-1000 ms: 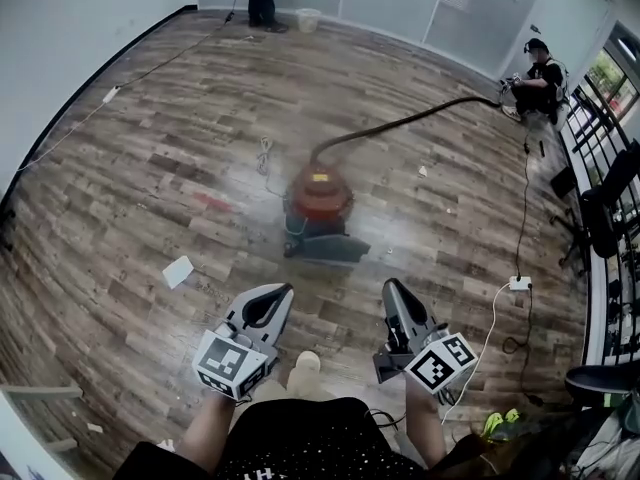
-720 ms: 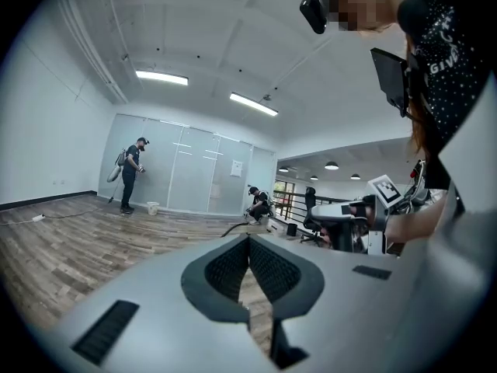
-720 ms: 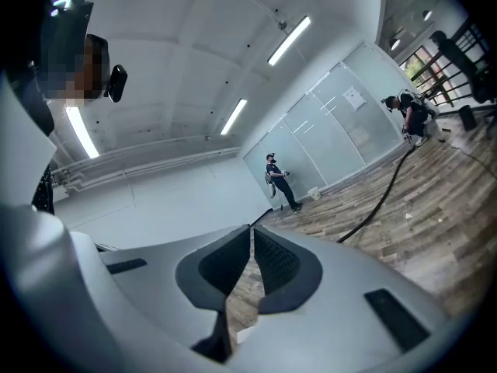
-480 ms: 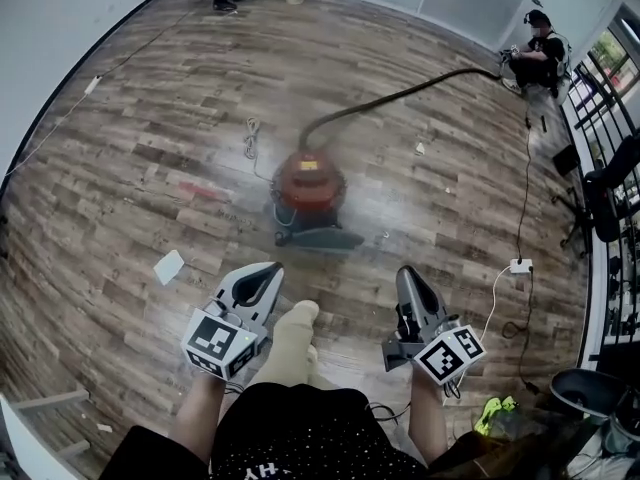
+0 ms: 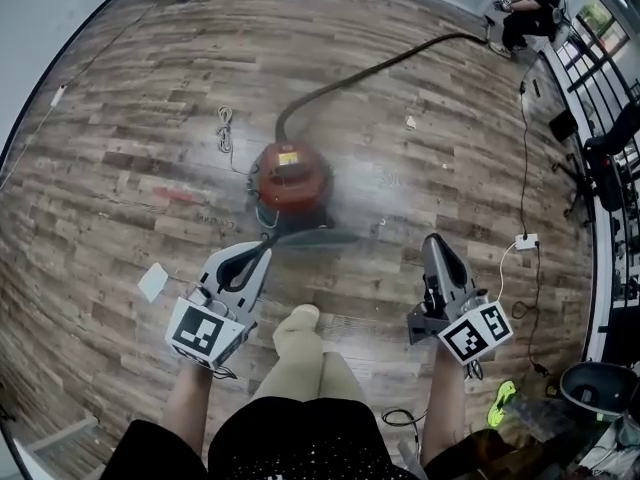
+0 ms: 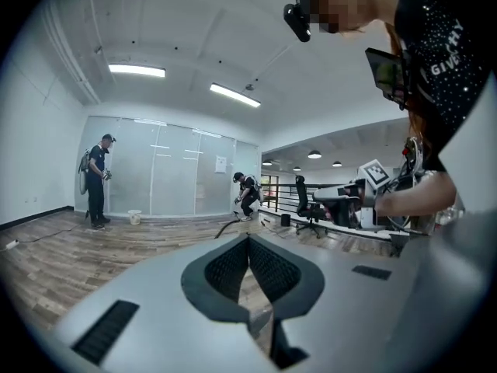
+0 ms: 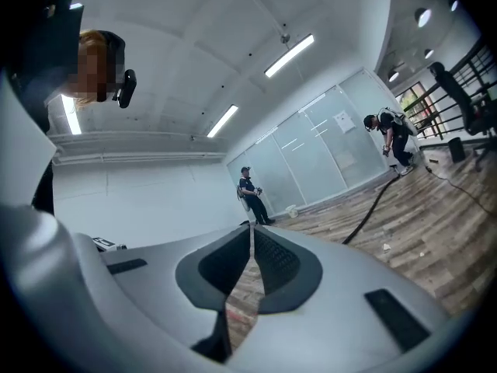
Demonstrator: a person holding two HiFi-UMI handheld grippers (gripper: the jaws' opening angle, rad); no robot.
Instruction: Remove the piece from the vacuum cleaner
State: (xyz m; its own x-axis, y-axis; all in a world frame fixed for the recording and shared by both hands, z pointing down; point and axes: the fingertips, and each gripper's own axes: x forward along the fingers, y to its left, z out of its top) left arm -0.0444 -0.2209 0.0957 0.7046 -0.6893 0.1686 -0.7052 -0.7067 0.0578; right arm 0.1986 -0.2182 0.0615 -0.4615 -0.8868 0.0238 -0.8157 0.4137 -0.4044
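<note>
A red canister vacuum cleaner stands on the wooden floor in the head view, with a grey floor piece at its near side. Its long black hose runs off to the far right. My left gripper is shut and empty, its tips close to the grey piece's left end. My right gripper is shut and empty too, to the right of the vacuum and apart from it. In the left gripper view and the right gripper view the jaws meet with nothing between them.
A person crouches at the hose's far end; another stands at the far wall. A white power strip with cables lies at the right, a white paper at the left, a coiled cord beyond. Office chairs line the right side.
The view has closed in on the vacuum, which now lies nearer my grippers. Both grippers have spread apart, the left tip now close to the grey piece. Both stayed shut.
</note>
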